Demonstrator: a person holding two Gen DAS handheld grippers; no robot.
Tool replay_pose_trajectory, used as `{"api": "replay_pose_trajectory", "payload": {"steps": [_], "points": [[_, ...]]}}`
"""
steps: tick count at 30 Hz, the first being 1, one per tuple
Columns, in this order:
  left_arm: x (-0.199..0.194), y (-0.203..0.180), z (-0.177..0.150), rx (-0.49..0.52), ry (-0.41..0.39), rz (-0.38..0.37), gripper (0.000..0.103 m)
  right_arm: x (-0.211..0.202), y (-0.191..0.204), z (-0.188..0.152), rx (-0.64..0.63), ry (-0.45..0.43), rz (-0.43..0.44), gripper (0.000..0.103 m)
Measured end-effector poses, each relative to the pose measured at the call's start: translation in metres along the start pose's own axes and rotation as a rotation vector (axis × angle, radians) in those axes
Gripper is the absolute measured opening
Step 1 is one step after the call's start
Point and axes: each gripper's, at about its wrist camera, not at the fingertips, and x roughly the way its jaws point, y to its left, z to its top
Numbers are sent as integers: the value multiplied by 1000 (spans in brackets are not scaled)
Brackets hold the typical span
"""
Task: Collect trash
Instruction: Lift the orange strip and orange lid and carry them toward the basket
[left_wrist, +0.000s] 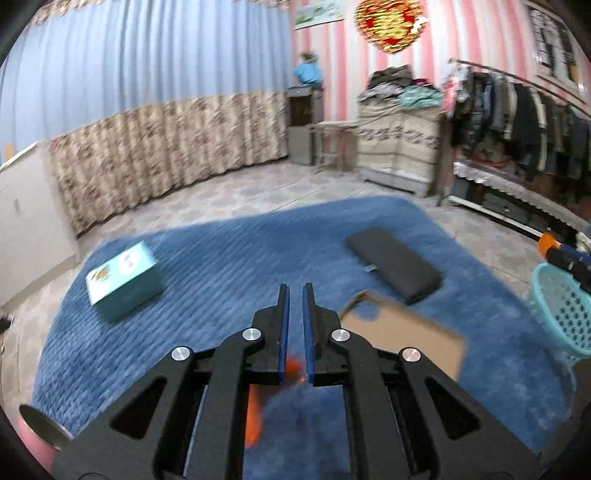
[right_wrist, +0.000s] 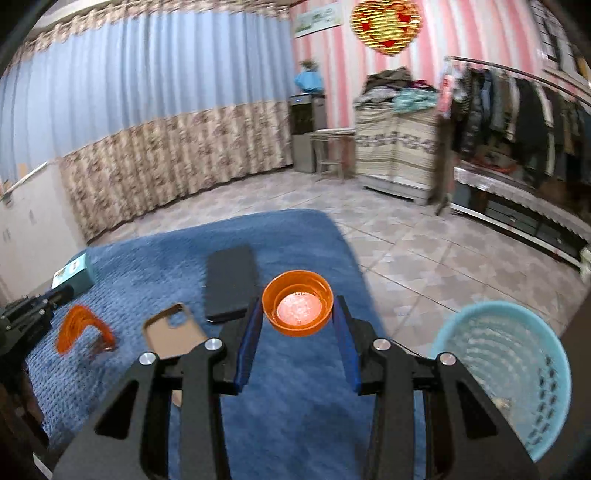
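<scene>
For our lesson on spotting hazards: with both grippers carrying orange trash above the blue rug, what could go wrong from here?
1. The round orange cap sits only between the right gripper fingertips, so it may slip out before reaching the perforated blue basket.
2. The left gripper pinches a blurred orange scrap, which may drop.

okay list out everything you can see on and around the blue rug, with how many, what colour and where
rug: one, blue, on the tiled floor.
cap: one, orange, between the right gripper's fingers.
wrapper: one, orange, at the left gripper, blurred.
phone case: one, tan, on the rug left of the right gripper.
black case: one, flat on the rug behind the phone case.
box: one, teal, at the rug's left edge.
basket: one, light blue, at the rug's right edge.
clothes rack: one, dark garments, right wall.
curtain: blue over floral beige, back wall.
left gripper: black, blue pads, nearly shut.
right gripper: black, blue pads, shut on the cap.
</scene>
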Motion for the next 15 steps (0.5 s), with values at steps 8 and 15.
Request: {"api": "replay_pose_trajectory", "payload": {"steps": [8, 15], "points": [[-16, -57, 11, 66, -15, -122, 2, -15, -63, -4, 102, -26, -68, 39], [-16, -26, 15, 15, 16, -39, 9, -14, -87, -5, 142, -31, -73, 39]]}}
